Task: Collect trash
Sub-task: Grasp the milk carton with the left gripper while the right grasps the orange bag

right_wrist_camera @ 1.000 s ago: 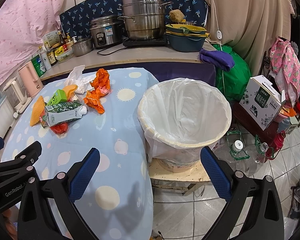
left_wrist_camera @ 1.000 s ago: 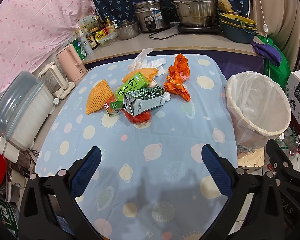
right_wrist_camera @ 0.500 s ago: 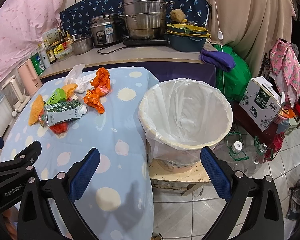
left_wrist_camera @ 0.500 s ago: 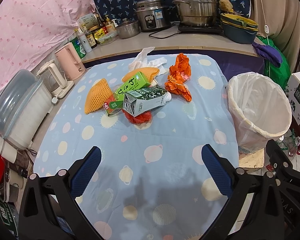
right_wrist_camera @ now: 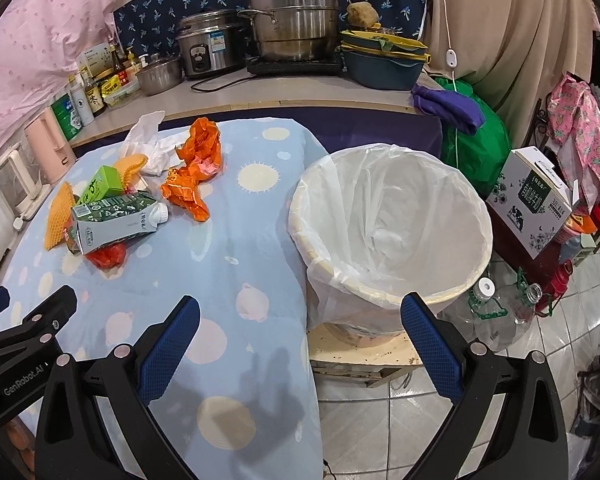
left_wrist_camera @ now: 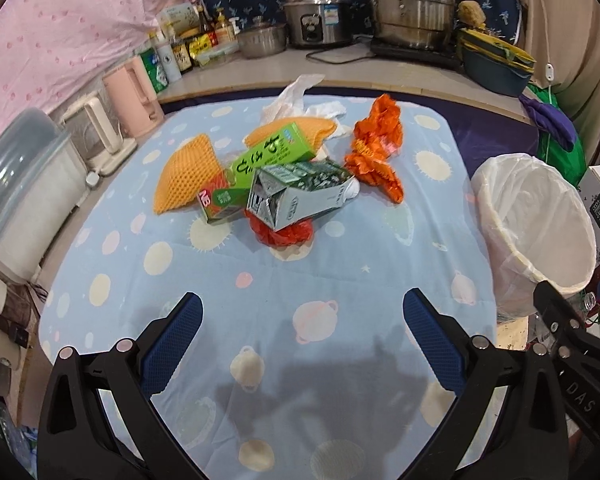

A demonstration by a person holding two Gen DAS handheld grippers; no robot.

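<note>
A heap of trash lies mid-table on the blue planet-print cloth (left_wrist_camera: 260, 320): a grey-green milk carton (left_wrist_camera: 300, 200), a green box (left_wrist_camera: 276, 152), orange foam nets (left_wrist_camera: 184, 176), a small red-green box (left_wrist_camera: 218, 200), crumpled orange wrappers (left_wrist_camera: 376, 152), a red bag (left_wrist_camera: 284, 234) and white tissue (left_wrist_camera: 296, 100). The white-lined bin (right_wrist_camera: 392, 224) stands off the table's right edge. My left gripper (left_wrist_camera: 302, 332) is open and empty, short of the heap. My right gripper (right_wrist_camera: 300, 332) is open and empty before the bin's near rim; the carton (right_wrist_camera: 112, 220) lies to its left.
Kettles (left_wrist_camera: 132, 96) and a plastic container (left_wrist_camera: 20, 192) line the table's left edge. Pots (left_wrist_camera: 412, 8), bottles and bowls fill the back counter. A milk box (right_wrist_camera: 536, 196), plastic bottles (right_wrist_camera: 496, 312) and a green bag (right_wrist_camera: 476, 132) sit on the floor at right.
Both grippers have edged slightly forward toward the heap and bin. Nothing on the table has moved; both stay open.
</note>
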